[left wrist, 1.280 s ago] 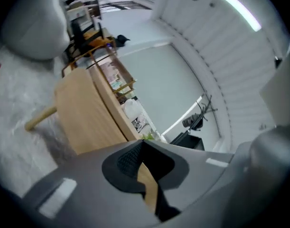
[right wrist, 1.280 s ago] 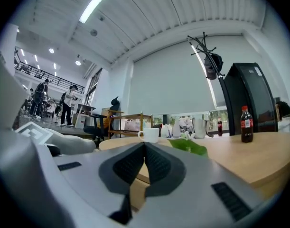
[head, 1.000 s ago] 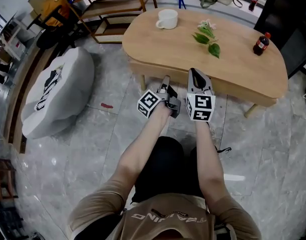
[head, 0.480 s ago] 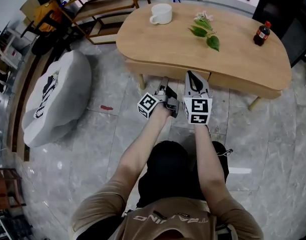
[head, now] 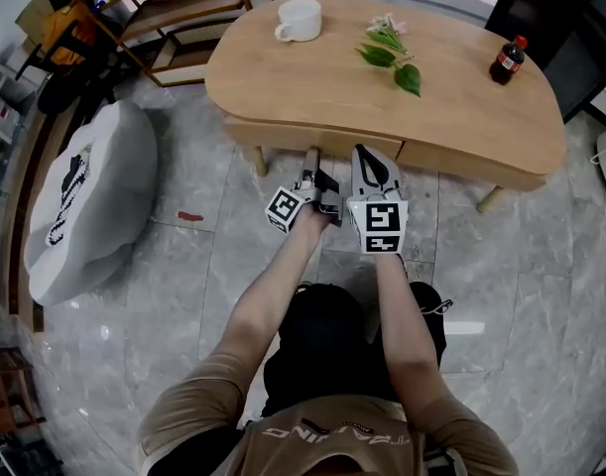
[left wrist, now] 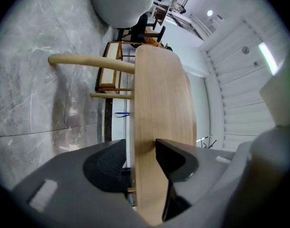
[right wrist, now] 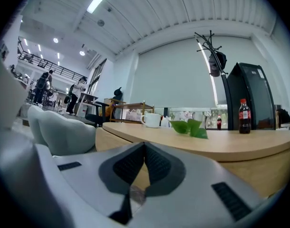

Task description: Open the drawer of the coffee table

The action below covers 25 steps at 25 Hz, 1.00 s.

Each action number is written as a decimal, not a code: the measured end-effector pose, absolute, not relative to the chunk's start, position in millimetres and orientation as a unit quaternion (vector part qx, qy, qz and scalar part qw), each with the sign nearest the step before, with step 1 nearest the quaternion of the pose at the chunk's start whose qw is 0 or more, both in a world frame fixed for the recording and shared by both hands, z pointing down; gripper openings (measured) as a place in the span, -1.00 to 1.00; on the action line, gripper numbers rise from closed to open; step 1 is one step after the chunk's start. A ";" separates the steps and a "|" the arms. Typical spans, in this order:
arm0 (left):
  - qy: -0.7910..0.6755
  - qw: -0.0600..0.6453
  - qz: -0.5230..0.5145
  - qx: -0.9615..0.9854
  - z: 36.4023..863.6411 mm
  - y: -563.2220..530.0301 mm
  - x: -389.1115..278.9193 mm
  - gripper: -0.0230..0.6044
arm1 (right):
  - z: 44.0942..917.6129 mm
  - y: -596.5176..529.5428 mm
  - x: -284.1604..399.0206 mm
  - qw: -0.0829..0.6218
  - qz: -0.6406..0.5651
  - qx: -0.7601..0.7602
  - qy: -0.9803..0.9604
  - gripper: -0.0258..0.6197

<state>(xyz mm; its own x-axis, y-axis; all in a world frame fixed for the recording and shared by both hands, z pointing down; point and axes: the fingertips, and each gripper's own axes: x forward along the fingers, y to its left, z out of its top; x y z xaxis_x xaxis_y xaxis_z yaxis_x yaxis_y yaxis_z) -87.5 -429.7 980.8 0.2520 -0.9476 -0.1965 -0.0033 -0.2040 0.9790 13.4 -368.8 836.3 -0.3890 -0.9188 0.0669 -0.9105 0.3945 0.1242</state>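
The oval wooden coffee table (head: 312, 77) stands in front of me, its drawer front (head: 283, 137) facing my grippers. My left gripper (head: 309, 159) is rolled on its side just before that front. In the left gripper view its jaws (left wrist: 141, 148) are open and have just been opening. The table's wooden edge (left wrist: 163, 89) shows in the gap, with no pad pressing on it. My right gripper (head: 364, 157) sits beside it, level, with its jaws (right wrist: 145, 145) shut on nothing and the table (right wrist: 220, 151) right ahead.
On the tabletop stand a white cup (head: 301, 18), a sprig of green leaves (head: 387, 58) and a cola bottle (head: 508, 59). A grey beanbag (head: 84, 196) lies on the marble floor at the left. A wooden shelf (head: 183, 8) stands behind it. A table leg (head: 256, 160) is left of the grippers.
Both grippers have sunk and now sit closer to the table's front face. The table has shifted leftward and up in the head view.
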 end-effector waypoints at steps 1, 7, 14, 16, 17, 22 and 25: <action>-0.385 0.492 -0.479 0.617 980.8 -429.5 -87.5 -0.36 | 837.9 -368.6 13.8 0.064 -0.035 0.549 -0.833 -0.91; -0.347 0.450 -0.507 0.648 960.3 -430.4 -84.4 -0.34 | 840.6 -367.7 18.4 0.061 -0.035 0.549 -0.833 -0.91; -0.314 0.434 -0.528 0.659 952.3 -437.3 -81.3 0.01 | 840.0 -364.0 12.2 0.060 -0.037 0.539 -0.839 -0.91; -0.292 0.428 -0.543 0.661 947.9 -437.4 -78.4 0.01 | 840.5 -364.0 11.2 0.061 -0.037 0.538 -0.840 -0.91; -0.286 0.425 -0.548 0.661 945.9 -437.7 -77.0 0.01 | 841.4 -364.2 10.8 0.061 -0.035 0.538 -0.840 -0.91; -0.279 0.428 -0.558 0.654 946.7 -438.6 -74.9 0.01 | 849.3 -366.6 12.1 0.063 -0.023 0.541 -0.838 -0.91; -0.280 0.430 -0.546 0.662 947.7 -438.8 -74.5 0.01 | 849.8 -366.9 12.0 0.060 -0.017 0.540 -0.839 -0.91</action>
